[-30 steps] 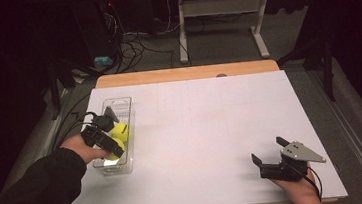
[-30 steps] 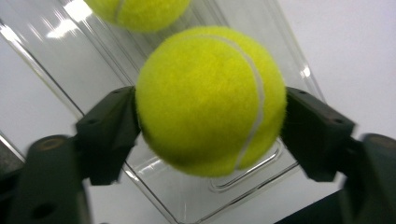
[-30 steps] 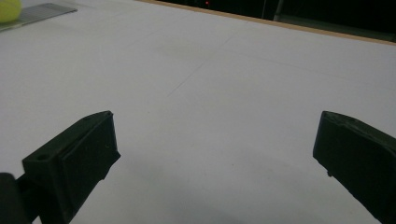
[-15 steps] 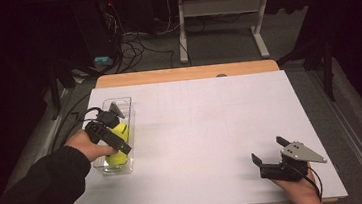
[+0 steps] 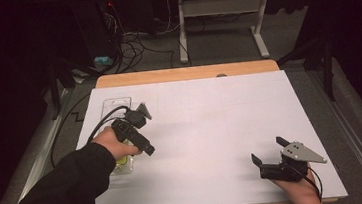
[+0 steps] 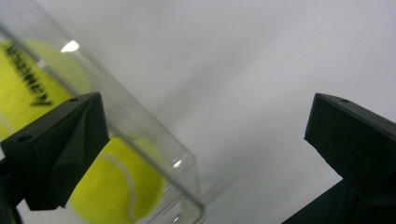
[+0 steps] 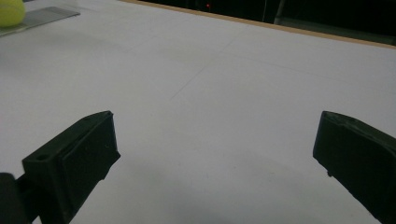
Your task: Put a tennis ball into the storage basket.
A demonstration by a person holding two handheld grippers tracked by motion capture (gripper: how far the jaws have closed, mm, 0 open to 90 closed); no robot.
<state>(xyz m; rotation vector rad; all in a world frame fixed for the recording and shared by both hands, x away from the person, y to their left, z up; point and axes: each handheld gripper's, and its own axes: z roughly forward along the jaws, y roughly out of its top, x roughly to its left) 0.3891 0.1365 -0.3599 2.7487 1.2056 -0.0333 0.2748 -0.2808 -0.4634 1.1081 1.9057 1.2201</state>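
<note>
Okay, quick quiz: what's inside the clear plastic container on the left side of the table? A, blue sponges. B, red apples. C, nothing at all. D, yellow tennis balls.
D: the left gripper view shows two yellow tennis balls with white seams behind the clear container wall, just beside the left gripper, whose jaws stand wide apart.

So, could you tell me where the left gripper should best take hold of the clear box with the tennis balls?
Probably by its long side wall, from above: the clear box is open-topped with a thin upright wall, so one jaw could go inside beside a tennis ball and one outside. The left gripper is open.
</note>
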